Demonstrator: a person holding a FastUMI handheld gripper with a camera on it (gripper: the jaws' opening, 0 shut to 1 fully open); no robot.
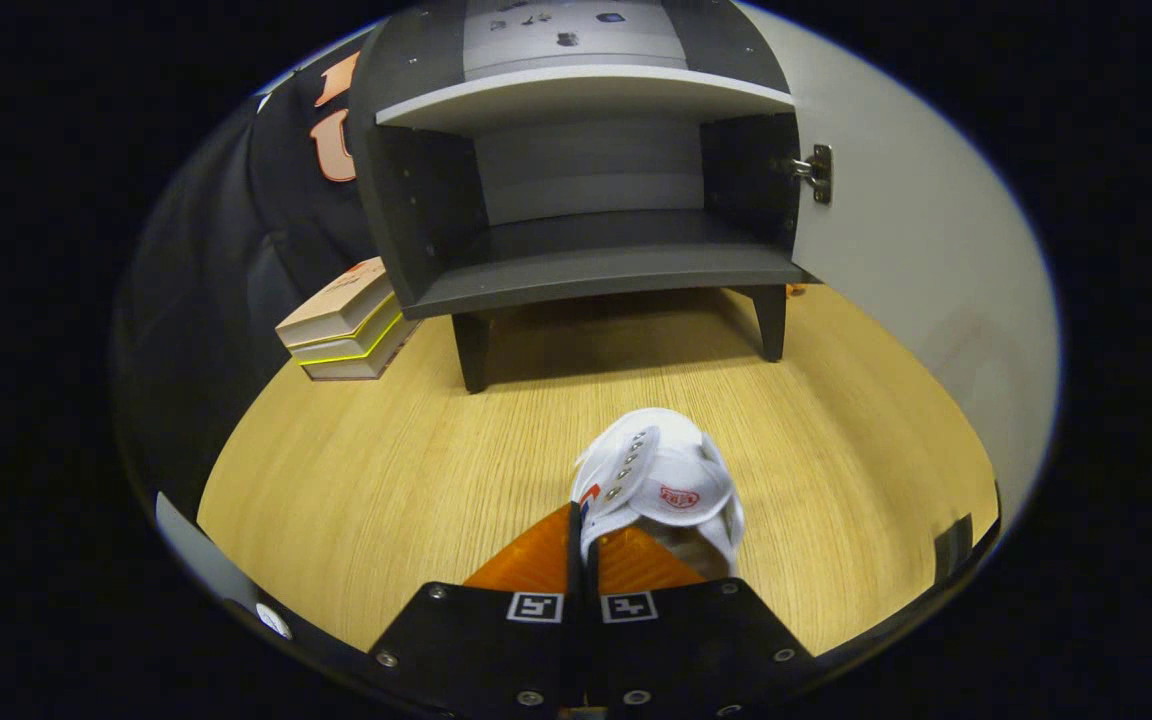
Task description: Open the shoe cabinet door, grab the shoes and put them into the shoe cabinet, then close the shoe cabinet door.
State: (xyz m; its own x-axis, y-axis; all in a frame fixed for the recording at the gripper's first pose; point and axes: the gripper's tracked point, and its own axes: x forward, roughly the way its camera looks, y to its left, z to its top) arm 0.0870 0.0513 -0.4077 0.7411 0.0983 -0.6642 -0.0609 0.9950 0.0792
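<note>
The gripper (584,535) is closed on the shoe (661,485): the two fingers are brought nearly together, and a thin part of the shoe's upper, near the eyelet row, is pinched between them. That thin edge is presumably chosen because it fits a narrow jaw gap, and the shoe can then hang clear below. The shoe is held just ahead of the fingers, toe pointing away, over the middle of the floor (356,470); whether it is lifted free or just touching the boards cannot be told.

The cabinet (576,190) is set beyond the shoe, on short legs near the far edge of the floor. Its door (916,240) is swung wide to the right on its hinge (816,173), so the opening step is judged done and a straight path is left to the lower shelf (601,275). That shelf looks bare and is the likelier target, being closest to the shoe's height.

A stack of books (346,325) is seen at the cabinet's left foot, well aside from the path. Placing and closing are not yet done.
</note>
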